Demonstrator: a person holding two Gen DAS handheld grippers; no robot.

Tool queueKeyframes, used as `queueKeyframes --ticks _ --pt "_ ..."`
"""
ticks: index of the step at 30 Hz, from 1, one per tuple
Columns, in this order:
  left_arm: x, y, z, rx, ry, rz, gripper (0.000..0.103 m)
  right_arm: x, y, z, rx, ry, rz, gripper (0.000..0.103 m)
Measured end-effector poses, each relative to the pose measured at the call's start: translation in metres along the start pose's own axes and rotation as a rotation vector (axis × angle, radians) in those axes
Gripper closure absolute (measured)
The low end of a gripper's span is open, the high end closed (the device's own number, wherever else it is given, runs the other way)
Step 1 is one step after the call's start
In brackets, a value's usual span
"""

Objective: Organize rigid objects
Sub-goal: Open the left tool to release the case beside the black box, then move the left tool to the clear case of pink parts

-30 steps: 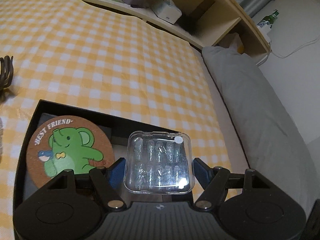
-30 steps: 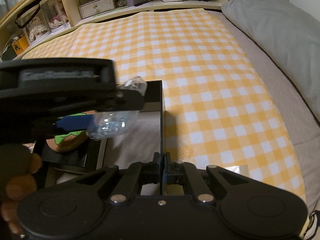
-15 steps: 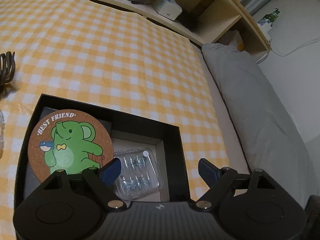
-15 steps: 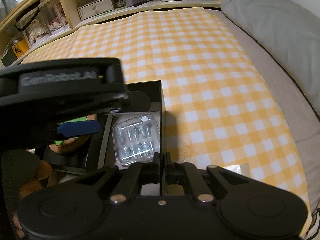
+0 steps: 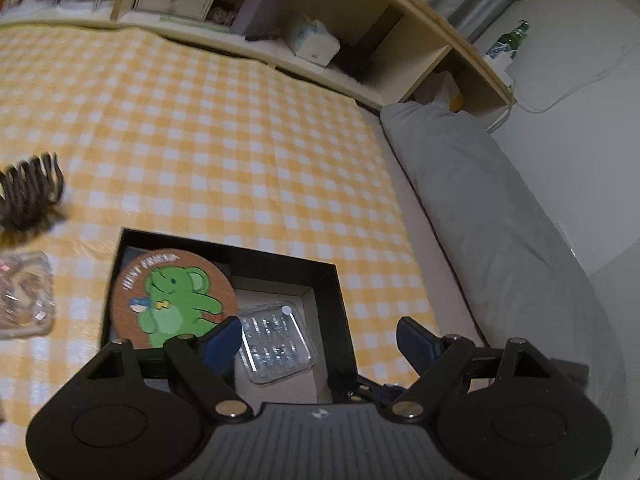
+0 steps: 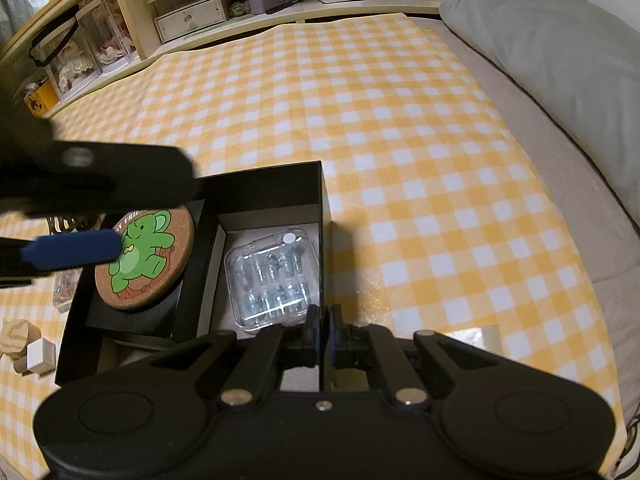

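So the clear plastic case (image 6: 274, 280) is lying flat in the right-hand compartment of the black box (image 6: 280, 184), close against the box's right wall, small white dot sticker on its far corner. Next compartment over has the round cork coaster (image 6: 144, 258) with a green elephant; the lettering is too blurry to read properly, "FRIEND" at best. The right gripper (image 6: 321, 322) is pinched shut on the box's right wall. The left gripper (image 5: 320, 338) hangs above the box, fingers spread wide, holding nothing. Lots of bare yellow checked cloth (image 6: 360, 120) beyond the box; a dark hair claw (image 5: 30, 196) sits off to the left.
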State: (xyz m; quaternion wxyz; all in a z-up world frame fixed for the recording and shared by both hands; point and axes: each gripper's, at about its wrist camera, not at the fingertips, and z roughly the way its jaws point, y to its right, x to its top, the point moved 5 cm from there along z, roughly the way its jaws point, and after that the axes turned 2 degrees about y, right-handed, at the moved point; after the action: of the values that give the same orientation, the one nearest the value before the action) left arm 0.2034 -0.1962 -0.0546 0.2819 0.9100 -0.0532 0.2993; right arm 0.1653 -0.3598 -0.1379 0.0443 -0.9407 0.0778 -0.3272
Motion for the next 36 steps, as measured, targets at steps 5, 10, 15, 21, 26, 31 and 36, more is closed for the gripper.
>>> queueKeyframes --ticks 5,10,15,21,26,31,36 --pt "0.0 -0.005 -0.026 0.028 0.033 0.04 0.009 0.0 0.0 0.0 -0.001 0.0 0.0 0.098" --pt "0.001 -0.012 -0.049 0.094 0.076 0.102 0.002 0.0 0.0 0.0 -0.002 0.001 -0.003 0.098" --pt "0.001 -0.022 -0.066 0.148 0.103 0.136 0.0 -0.001 0.0 0.0 -0.002 0.001 -0.003 0.098" --pt "-0.003 -0.043 -0.081 0.211 0.119 0.18 0.0 -0.001 0.0 0.001 -0.003 0.001 -0.002 0.098" --pt "-0.003 -0.077 -0.086 0.288 0.149 0.176 0.0 -0.001 -0.001 0.001 -0.005 0.0 -0.004 0.098" --pt "0.0 -0.119 -0.081 0.4 0.173 0.154 0.0 -0.001 0.0 0.001 -0.014 0.003 -0.009 0.098" --pt "0.006 -0.157 -0.069 0.469 0.152 0.09 0.0 0.0 -0.001 0.002 -0.026 0.002 -0.018 0.099"
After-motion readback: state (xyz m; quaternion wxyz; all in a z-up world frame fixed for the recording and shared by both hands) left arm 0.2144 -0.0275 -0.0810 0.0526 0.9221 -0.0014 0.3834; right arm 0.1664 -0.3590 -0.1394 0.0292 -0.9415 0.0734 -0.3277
